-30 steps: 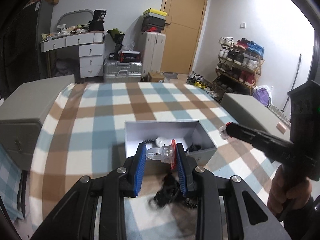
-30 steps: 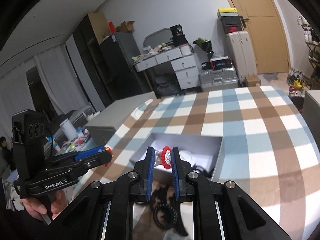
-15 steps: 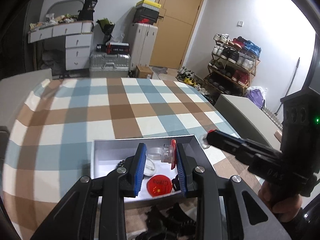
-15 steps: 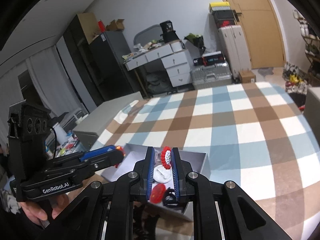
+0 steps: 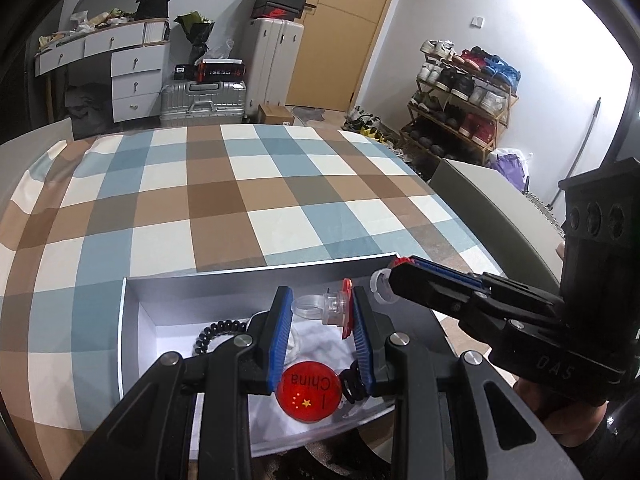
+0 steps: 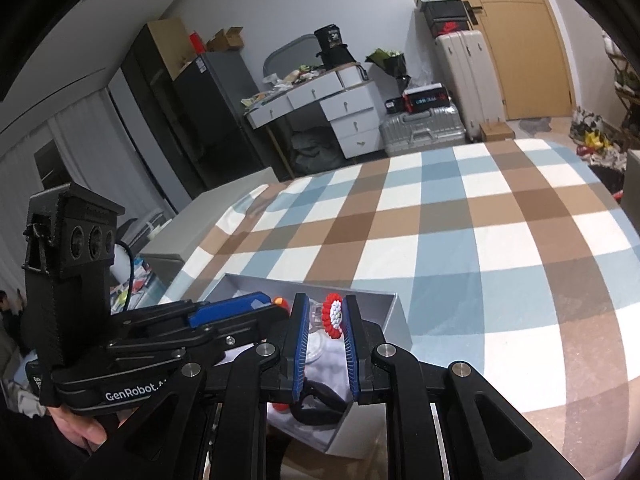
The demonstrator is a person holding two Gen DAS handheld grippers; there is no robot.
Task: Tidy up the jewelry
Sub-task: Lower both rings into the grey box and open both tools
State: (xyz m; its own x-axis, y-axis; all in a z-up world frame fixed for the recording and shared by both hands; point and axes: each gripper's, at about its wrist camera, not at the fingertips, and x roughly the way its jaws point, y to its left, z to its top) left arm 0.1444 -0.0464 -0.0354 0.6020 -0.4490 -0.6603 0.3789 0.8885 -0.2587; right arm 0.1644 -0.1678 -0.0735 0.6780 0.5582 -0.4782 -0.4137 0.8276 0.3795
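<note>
A grey open box (image 5: 130,332) with a white lining sits on the checked tablecloth (image 5: 224,200). In it lie a red round "China" badge (image 5: 310,394) and a black spiral hair tie (image 5: 212,330). My left gripper (image 5: 319,300) hovers over the box, shut on a clear plastic ring with a red top (image 5: 328,307). My right gripper (image 6: 326,308) is shut on a ring with a red-and-white beaded flower (image 6: 334,316), above the box's right part (image 6: 394,320). In the left wrist view the right gripper (image 5: 394,276) comes in from the right, its clear ring band (image 5: 380,292) showing at the tip.
The left gripper's body (image 6: 160,336) sits close beside the right one, a hand under each. Grey low cabinets (image 5: 496,204) flank the table on both sides. More black hair ties (image 6: 320,400) lie in the box near its front wall.
Both grippers have moved forward and down, from in front of the box to over its inside. Each still holds its ring. The black hair ties in front of the box have dropped out of view.
</note>
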